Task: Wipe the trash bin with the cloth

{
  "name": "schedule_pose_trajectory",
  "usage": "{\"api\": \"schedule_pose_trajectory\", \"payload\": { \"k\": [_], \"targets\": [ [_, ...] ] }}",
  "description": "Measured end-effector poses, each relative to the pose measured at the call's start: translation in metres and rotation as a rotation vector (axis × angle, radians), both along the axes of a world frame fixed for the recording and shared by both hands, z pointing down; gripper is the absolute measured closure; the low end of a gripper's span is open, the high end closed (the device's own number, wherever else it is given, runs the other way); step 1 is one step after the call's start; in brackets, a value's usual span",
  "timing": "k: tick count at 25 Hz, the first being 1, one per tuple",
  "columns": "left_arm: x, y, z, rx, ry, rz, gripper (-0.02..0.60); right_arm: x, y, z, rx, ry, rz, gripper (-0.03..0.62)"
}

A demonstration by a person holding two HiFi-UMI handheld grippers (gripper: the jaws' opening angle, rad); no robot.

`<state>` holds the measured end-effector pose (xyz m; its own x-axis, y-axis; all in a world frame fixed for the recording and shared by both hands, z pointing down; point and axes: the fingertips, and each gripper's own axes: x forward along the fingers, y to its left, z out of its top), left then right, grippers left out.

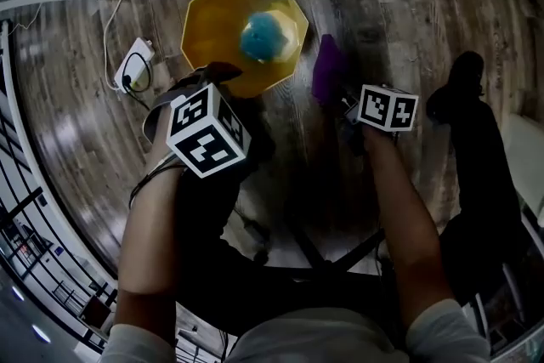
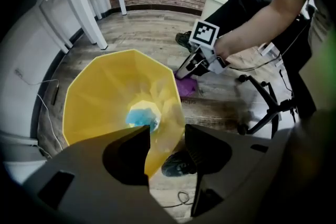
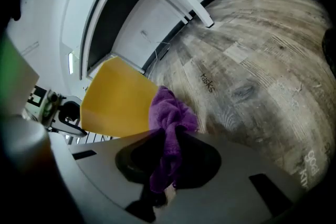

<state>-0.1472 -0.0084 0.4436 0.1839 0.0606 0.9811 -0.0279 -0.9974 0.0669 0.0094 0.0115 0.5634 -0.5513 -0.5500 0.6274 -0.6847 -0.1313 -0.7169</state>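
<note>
On the far left of the plank floor [image 1: 76, 123], a white plug block [image 1: 133, 62] with a thin cable trailing off. Next along, the left gripper [image 2: 167, 132], aimed steeply down, with its marker cube [image 1: 206, 130] on top in plain black-and-white squares, no words. Jaws spread wide, straddling the near rim of the trash bin [image 1: 204, 13], the yellow wall passing between them and pinched by neither pad. Yellow, many-sided, upright on the floor, mouth open to the top. Down at its bottom, a blue lump [image 1: 262, 38], too blurred to name.

Just right of the bin, beside its outer wall, the purple cloth [image 3: 170, 110], bunched and hanging, clamped tight between the closed jaws of the right gripper [image 3: 167, 139]. No telling whether cloth and bin actually touch.

Printed on the boards beyond the cloth, in the right gripper view, the word "tasks" [image 3: 207, 82]. More lettering [image 3: 310, 165] at the lower right edge, too warped to read. Fainter print on the floor in the left gripper view, too small to make out.

Furthest right, a dark trouser leg and shoe [image 1: 463, 81].
</note>
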Motion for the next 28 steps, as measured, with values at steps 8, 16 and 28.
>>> {"api": "schedule_pose_trajectory", "payload": {
  "k": [8, 16, 28],
  "targets": [
    [-0.020, 0.007, 0.000, 0.019, -0.114, 0.089, 0.391, -0.015, 0.026, -0.023, 0.008, -0.086, 0.006, 0.530],
    [-0.035, -0.001, 0.033, 0.012, -0.163, 0.003, 0.440, -0.017, 0.013, -0.032, 0.046, -0.090, -0.008, 0.530],
    [0.041, -0.003, 0.029, -0.084, -0.025, -0.151, 0.529, 0.007, -0.009, -0.052, 0.120, -0.135, 0.068, 0.530]
  ]
}}
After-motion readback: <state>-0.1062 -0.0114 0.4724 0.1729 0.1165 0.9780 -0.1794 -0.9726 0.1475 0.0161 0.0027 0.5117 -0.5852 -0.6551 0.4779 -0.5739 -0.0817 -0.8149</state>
